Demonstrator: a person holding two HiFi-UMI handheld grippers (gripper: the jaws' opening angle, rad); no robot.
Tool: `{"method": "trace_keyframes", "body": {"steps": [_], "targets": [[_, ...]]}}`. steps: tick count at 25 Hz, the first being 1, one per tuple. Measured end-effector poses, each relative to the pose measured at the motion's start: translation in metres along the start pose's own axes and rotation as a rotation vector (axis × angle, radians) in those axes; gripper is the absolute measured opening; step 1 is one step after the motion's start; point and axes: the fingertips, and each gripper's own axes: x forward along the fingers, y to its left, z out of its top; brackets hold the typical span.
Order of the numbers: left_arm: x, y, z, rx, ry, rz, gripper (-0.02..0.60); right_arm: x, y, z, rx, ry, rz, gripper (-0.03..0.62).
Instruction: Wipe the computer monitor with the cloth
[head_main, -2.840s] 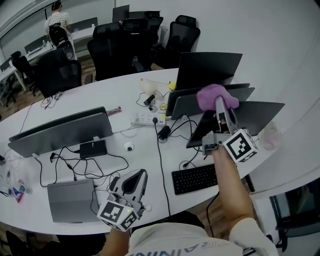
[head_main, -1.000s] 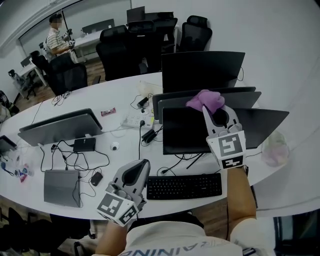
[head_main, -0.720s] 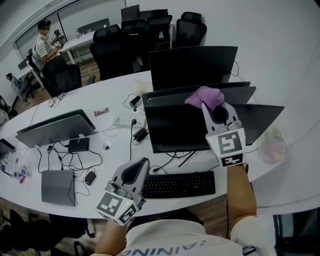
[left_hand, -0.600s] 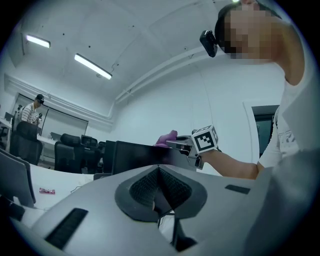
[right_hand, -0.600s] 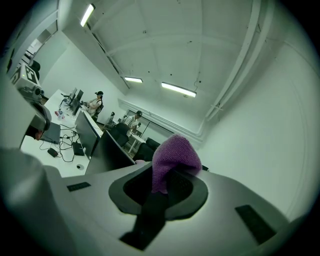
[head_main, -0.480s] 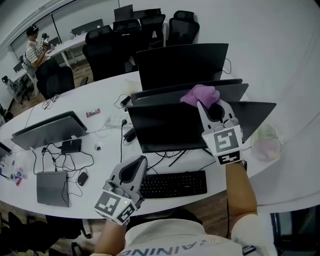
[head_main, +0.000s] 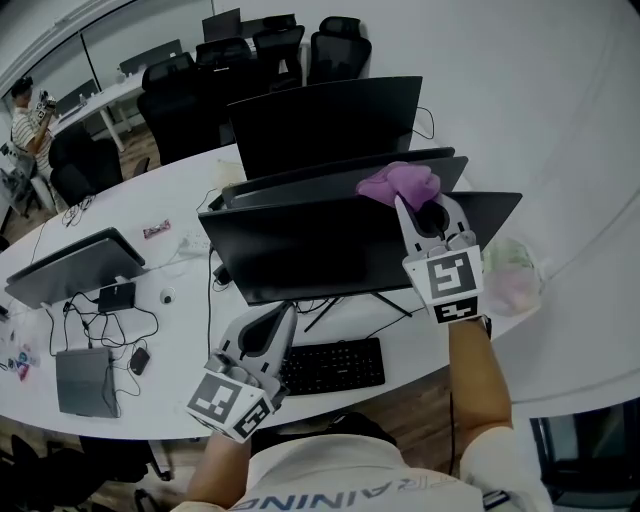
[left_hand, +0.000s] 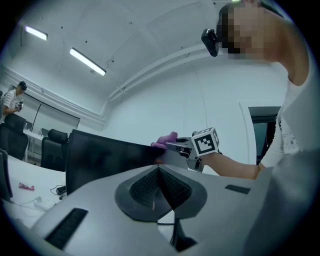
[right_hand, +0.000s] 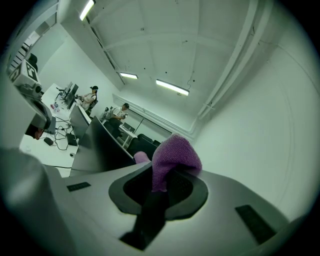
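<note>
Head view: cloth (head_main: 398, 183) seemingly against monitor (head_main: 320, 245) top.

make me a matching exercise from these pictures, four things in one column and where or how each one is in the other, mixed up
Things
1. purple knitted cloth
2. flat black keyboard
3. left gripper
4. flat grey closed laptop

Places or states
A. jaws together, holding nothing
B. near the left end of the white table, beside black cables
C. pinched in the right gripper
D. on the table in front of the nearest black monitor

Pairs: 1-C, 2-D, 3-A, 4-B
</note>
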Motion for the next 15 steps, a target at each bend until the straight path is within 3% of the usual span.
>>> {"method": "trace_keyframes", "body": {"steps": [15], "targets": [[0.046, -0.047, -0.003, 0.003, -0.016, -0.06, 0.005, -0.031, -0.07, -0.042, -0.026, 0.034, -0.115, 0.055]]}}
